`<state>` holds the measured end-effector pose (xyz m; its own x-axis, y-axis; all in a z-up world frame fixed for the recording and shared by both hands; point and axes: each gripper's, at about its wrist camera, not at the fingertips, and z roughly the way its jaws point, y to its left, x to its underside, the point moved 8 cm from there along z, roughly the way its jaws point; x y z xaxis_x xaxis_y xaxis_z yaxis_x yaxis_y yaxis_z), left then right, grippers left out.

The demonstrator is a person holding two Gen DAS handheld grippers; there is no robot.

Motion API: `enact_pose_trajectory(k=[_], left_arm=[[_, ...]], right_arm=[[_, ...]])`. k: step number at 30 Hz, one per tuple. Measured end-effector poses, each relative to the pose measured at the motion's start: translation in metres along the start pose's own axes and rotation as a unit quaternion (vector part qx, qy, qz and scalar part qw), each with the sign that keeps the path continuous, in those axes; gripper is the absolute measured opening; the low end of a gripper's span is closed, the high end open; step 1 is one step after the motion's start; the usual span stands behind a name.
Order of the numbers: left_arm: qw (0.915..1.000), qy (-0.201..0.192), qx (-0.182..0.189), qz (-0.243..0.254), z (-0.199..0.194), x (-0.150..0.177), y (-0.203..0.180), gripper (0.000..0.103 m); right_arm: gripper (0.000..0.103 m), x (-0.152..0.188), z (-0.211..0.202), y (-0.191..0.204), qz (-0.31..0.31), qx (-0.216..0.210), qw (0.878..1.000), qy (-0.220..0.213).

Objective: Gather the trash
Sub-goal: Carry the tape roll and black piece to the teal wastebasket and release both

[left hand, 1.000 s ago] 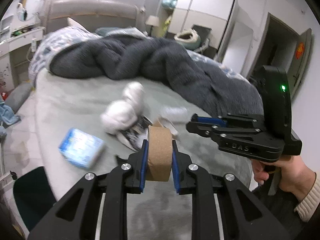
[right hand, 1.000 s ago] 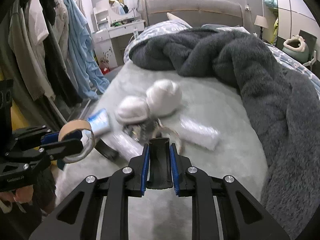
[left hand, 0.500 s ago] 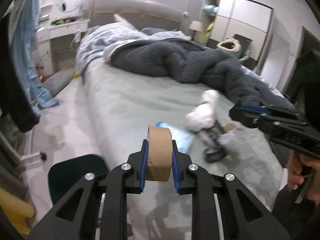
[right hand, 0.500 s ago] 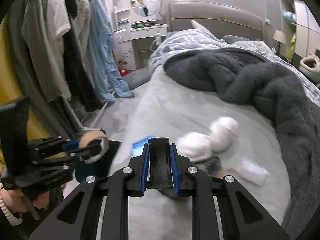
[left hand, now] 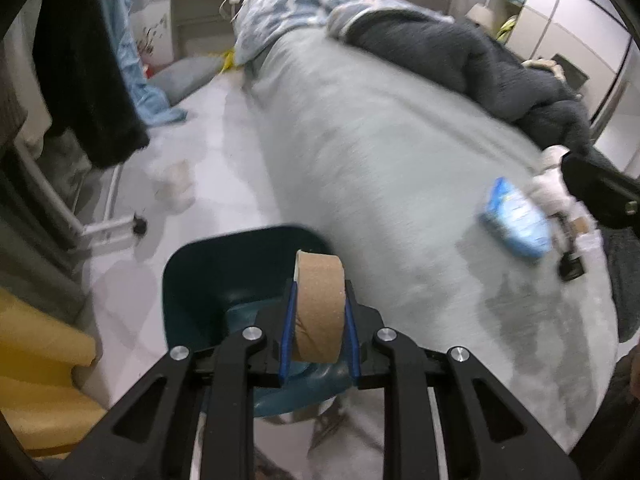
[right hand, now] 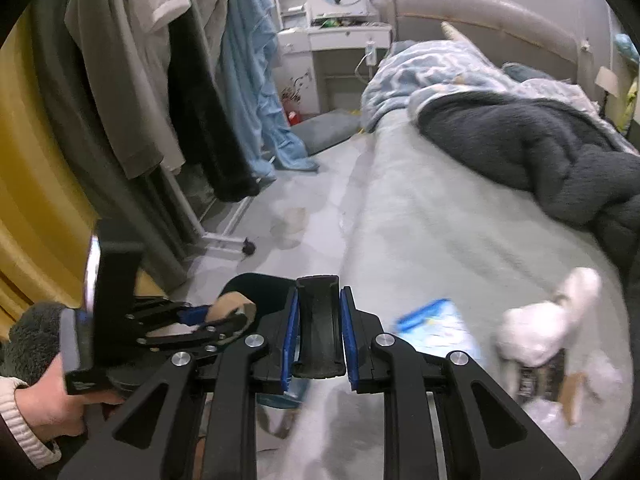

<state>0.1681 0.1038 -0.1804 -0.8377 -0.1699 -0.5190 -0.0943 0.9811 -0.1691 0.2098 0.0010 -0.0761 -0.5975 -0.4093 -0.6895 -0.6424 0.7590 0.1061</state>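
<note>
My left gripper (left hand: 318, 320) is shut on a brown cardboard tape roll (left hand: 319, 304) and holds it above the dark teal bin (left hand: 208, 280) on the floor beside the bed. In the right wrist view the left gripper (right hand: 224, 316) with the roll shows over the same bin. My right gripper (right hand: 318, 332) is shut on a black ring-shaped piece (right hand: 319, 320). On the grey bed lie a blue packet (left hand: 514, 220), white crumpled wads (right hand: 544, 320) and other scraps (right hand: 560, 384).
A dark grey blanket (right hand: 532, 148) covers the far side of the bed (left hand: 380, 160). Clothes (right hand: 140, 80) hang on a rack at the left, with a wheeled foot (right hand: 249, 246) on the floor. A yellow curtain (right hand: 36, 200) hangs at the far left.
Both grippers have swung left, away from the trash pile on the bed toward the floor. The left gripper with the tape roll now hangs over the teal bin.
</note>
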Motion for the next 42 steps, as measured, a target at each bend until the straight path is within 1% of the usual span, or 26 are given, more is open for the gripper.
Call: enact_pose_trajectory(k=[6, 11, 16, 17, 18, 19, 20, 21, 25, 26, 29, 31, 32, 35, 37, 40, 42], left_arm=[[0.9980, 0.058, -0.001, -0.025, 0.026, 0.022, 0.033, 0.024], [0.9946, 0.096, 0.004, -0.039, 0.044, 0.036, 0.050, 0.024], [0.9918, 0.116, 0.010, -0.052, 0.054, 0.040, 0.059, 0.024], [0.9916, 0.116, 0.013, -0.056, 0.052, 0.040, 0.060, 0.025], [0.9916, 0.116, 0.015, -0.055, 0.052, 0.039, 0.061, 0.033], [0.9924, 0.111, 0.014, -0.051, 0.047, 0.038, 0.062, 0.039], [0.9932, 0.106, 0.011, -0.048, 0.045, 0.036, 0.063, 0.050], [0.9942, 0.098, 0.007, -0.044, 0.039, 0.034, 0.065, 0.055], [0.9969, 0.066, 0.003, -0.044, 0.015, 0.025, 0.070, 0.064], [0.9977, 0.049, 0.004, -0.046, 0.005, 0.020, 0.073, 0.067], [0.9988, 0.011, -0.003, -0.047, -0.014, 0.010, 0.081, 0.069], [0.9986, -0.023, -0.008, -0.047, -0.031, 0.001, 0.086, 0.070], [0.9982, -0.037, -0.012, -0.045, -0.038, -0.003, 0.088, 0.072], [0.9966, -0.068, -0.026, -0.038, -0.051, -0.011, 0.094, 0.075], [0.9949, -0.088, -0.038, -0.031, -0.061, -0.017, 0.096, 0.076], [0.9941, -0.100, -0.034, -0.026, -0.068, -0.020, 0.095, 0.077], [0.9929, -0.113, -0.032, -0.020, -0.075, -0.024, 0.093, 0.081]], right_arm=[[0.020, 0.007, 0.043, 0.029, 0.022, -0.031, 0.998, 0.045], [0.020, 0.020, 0.081, 0.050, 0.016, -0.035, 0.995, 0.087], [0.020, 0.030, 0.100, 0.056, 0.013, -0.034, 0.993, 0.113], [0.020, 0.032, 0.103, 0.056, 0.014, -0.033, 0.992, 0.118], [0.020, 0.034, 0.106, 0.056, 0.015, -0.033, 0.992, 0.121], [0.020, 0.035, 0.109, 0.056, 0.015, -0.031, 0.992, 0.124], [0.020, 0.036, 0.112, 0.055, 0.015, -0.030, 0.991, 0.127], [0.020, 0.037, 0.115, 0.054, 0.015, -0.028, 0.991, 0.129], [0.020, 0.043, 0.128, 0.053, 0.018, -0.025, 0.989, 0.142], [0.020, 0.045, 0.132, 0.054, 0.021, -0.026, 0.989, 0.147], [0.021, 0.052, 0.147, 0.057, 0.020, -0.025, 0.986, 0.161], [0.021, 0.058, 0.155, 0.060, 0.014, -0.022, 0.985, 0.168], [0.021, 0.060, 0.159, 0.062, 0.011, -0.021, 0.985, 0.173], [0.021, 0.071, 0.170, 0.065, 0.008, -0.018, 0.983, 0.184], [0.021, 0.077, 0.179, 0.065, 0.009, -0.015, 0.981, 0.193], [0.021, 0.086, 0.190, 0.066, 0.009, -0.012, 0.979, 0.204], [0.022, 0.090, 0.194, 0.066, 0.011, -0.012, 0.978, 0.208]])
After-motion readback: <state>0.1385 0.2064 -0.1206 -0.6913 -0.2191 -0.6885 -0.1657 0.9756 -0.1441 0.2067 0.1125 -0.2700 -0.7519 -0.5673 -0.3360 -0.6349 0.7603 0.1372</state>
